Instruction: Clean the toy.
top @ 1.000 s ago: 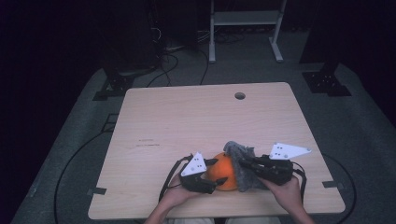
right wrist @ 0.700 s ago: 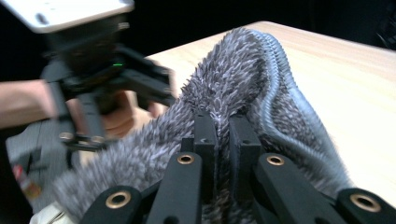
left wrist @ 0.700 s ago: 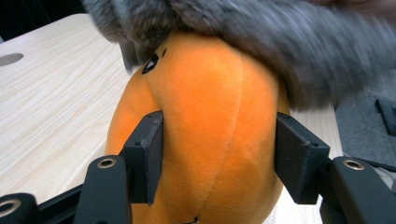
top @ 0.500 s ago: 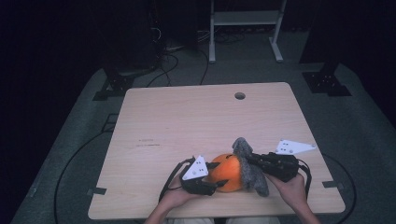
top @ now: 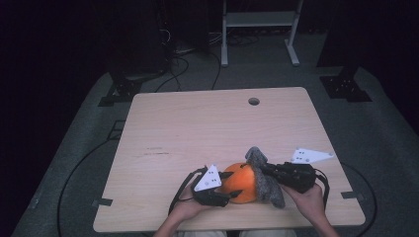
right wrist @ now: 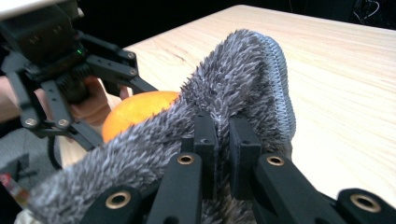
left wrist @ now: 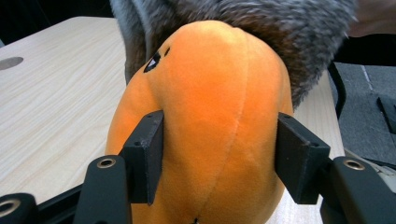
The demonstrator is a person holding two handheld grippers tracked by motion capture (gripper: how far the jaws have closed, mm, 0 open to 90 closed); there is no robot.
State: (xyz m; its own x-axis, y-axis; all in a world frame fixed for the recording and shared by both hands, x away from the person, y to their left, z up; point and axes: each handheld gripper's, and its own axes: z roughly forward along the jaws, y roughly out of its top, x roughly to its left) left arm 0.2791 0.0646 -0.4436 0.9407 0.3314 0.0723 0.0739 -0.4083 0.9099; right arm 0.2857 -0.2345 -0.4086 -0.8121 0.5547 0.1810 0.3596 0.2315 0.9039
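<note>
**Orange plush clamped at the near edge, grey fuzzy sock pinched beside it**

The light wooden counter (top: 197,128) carries the work at its near edge, close to the person's side, with a small round hole (top: 253,101) near its far edge. Around it lie grey floor mats (top: 385,133) and black cables (top: 192,69), and a white frame (top: 257,29) stands in the dark beyond.

The orange plush toy (top: 240,181) sits on the counter between the two hands. The left tongs (top: 228,186) come at it from the left: in the left gripper view their two black pads press into the plush's (left wrist: 210,116) flanks, one on each side, denting the soft cloth. These jaws have just been closing, with the plush between them, and now grip it partway shut.

The grey fuzzy sock (top: 267,177) drapes over the plush's right side and down to the counter. The right tongs (top: 261,169) reach in from the right and are closed almost fully, their pads nipping a fold of the sock (right wrist: 233,107), as the right gripper view shows, with the orange plush (right wrist: 135,109) peeking out beneath the pile and the left tongs (right wrist: 140,107) beyond it.

The plush's underside and its right half are hidden by the sock and jaws; a small dark mark on it (left wrist: 153,62) is too small to read. The sock's lower end is cut off in the right gripper view.
</note>
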